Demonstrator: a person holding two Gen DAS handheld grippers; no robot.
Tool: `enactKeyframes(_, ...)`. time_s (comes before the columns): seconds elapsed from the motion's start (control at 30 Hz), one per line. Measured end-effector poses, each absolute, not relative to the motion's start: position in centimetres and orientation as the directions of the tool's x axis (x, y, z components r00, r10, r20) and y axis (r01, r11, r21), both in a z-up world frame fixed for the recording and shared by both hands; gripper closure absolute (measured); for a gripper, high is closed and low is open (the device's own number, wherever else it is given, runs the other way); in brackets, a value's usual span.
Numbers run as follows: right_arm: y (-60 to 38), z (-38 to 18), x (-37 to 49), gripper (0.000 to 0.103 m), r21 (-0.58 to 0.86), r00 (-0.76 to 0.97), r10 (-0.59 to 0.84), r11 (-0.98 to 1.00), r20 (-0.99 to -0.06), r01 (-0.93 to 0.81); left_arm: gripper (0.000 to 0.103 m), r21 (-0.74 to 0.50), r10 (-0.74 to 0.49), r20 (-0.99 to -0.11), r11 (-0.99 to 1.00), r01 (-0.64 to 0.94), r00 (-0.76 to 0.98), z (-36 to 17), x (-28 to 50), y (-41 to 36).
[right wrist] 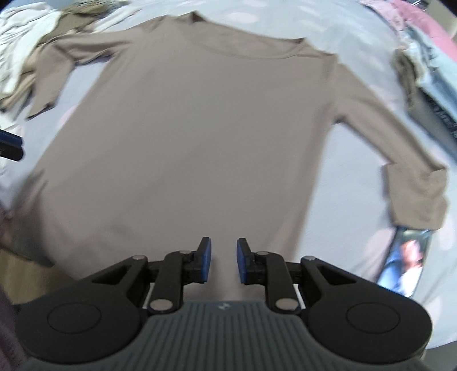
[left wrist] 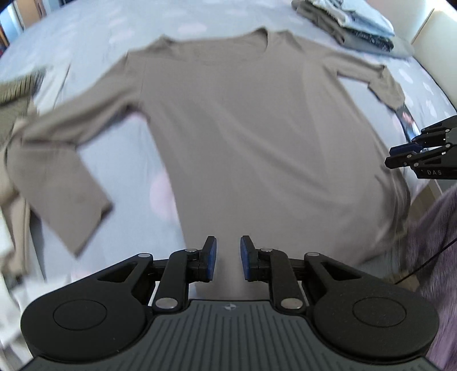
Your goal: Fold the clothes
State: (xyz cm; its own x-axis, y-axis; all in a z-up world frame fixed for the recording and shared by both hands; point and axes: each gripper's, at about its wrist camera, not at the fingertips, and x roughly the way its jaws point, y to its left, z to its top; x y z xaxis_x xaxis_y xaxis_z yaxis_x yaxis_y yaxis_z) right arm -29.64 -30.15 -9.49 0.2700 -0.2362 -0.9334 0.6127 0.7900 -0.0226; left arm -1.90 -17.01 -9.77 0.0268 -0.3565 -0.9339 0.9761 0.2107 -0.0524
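A taupe long-sleeved shirt lies flat on a pale blue bedsheet, neckline far from me, both sleeves spread outward. It also fills the right wrist view. My left gripper is open and empty above the shirt's hem, left of centre. My right gripper is open and empty above the hem, right of centre. The right gripper also shows at the right edge of the left wrist view. The left gripper's tip shows at the left edge of the right wrist view.
A stack of folded clothes sits at the far right corner of the bed. Loose beige and white garments are heaped at the far left. A phone with a lit screen lies by the shirt's right cuff.
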Motion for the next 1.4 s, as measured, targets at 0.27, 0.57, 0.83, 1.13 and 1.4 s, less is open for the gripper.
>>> enactKeyframes(0.27, -38.1, -8.8, -30.4, 0.073, -0.086, 0.218, -0.336, 0.697, -0.916, 0.712, 0.086, 0.025, -0.399, -0.912, 0.177, 0.984, 0.095, -9.8, -1.7, -22.9)
enactKeyframes(0.57, -46.2, -9.6, -33.9, 0.069, -0.055, 0.195, -0.379, 0.557, -0.905, 0.829, 0.086, 0.053, -0.447, -0.878, 0.264, 0.963, 0.17, -11.0, 0.1, -28.7)
enactKeyframes(0.83, -49.6, -12.5, -34.1, 0.059, 0.001, 0.189, -0.33, 0.496, -0.925, 0.868, 0.086, 0.006, -0.445, -0.885, 0.28, 0.96, 0.135, -12.9, -0.5, -32.6)
enactKeyframes(1.13, -50.7, -15.5, -33.8, 0.061, 0.006, 0.156, -0.284, 0.467, -0.946, 0.884, 0.084, 0.002, -0.412, -0.904, 0.267, 0.964, 0.116, -14.8, -1.1, -34.2)
enactKeyframes(1.4, -50.4, -14.4, -34.0, 0.098, -0.016, 0.151, -0.335, 0.447, -0.93, 0.895, 0.084, -0.014, -0.427, -0.898, 0.265, 0.964, 0.105, -14.1, -1.5, -33.7)
